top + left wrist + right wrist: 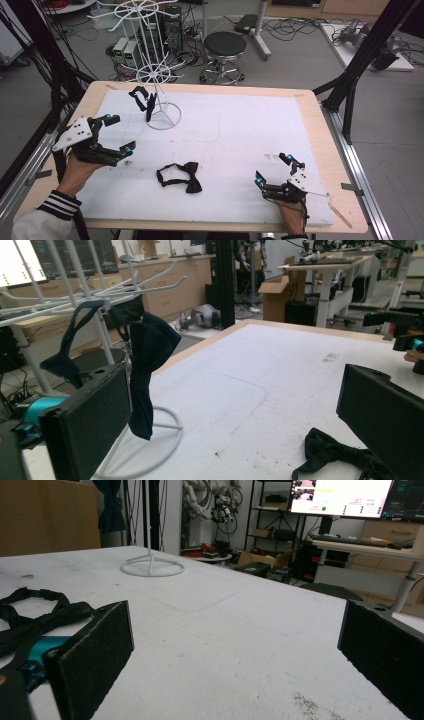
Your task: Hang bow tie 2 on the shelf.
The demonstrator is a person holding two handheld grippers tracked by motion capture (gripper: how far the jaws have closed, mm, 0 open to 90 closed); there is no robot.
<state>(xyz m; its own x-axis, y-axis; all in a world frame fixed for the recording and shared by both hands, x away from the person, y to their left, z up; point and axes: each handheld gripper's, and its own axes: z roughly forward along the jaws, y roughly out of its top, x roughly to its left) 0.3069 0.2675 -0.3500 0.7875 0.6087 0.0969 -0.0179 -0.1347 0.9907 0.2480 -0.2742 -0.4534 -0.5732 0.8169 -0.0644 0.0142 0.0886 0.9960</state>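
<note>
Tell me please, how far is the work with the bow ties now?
Done: one bow tie already hangs on the rack. In hand: nothing; the left gripper and right gripper are both open. Left: the second bow tie lies on the table, not yet picked up.

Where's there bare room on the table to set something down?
The white mat is bare between the rack base and the right gripper, out to its far right corner. It is tighter near the left gripper, the hanging bow tie and the flat bow tie.

Black tool (pixel 116 134) with teal tips, striped cuff (pixel 59 204)
</note>
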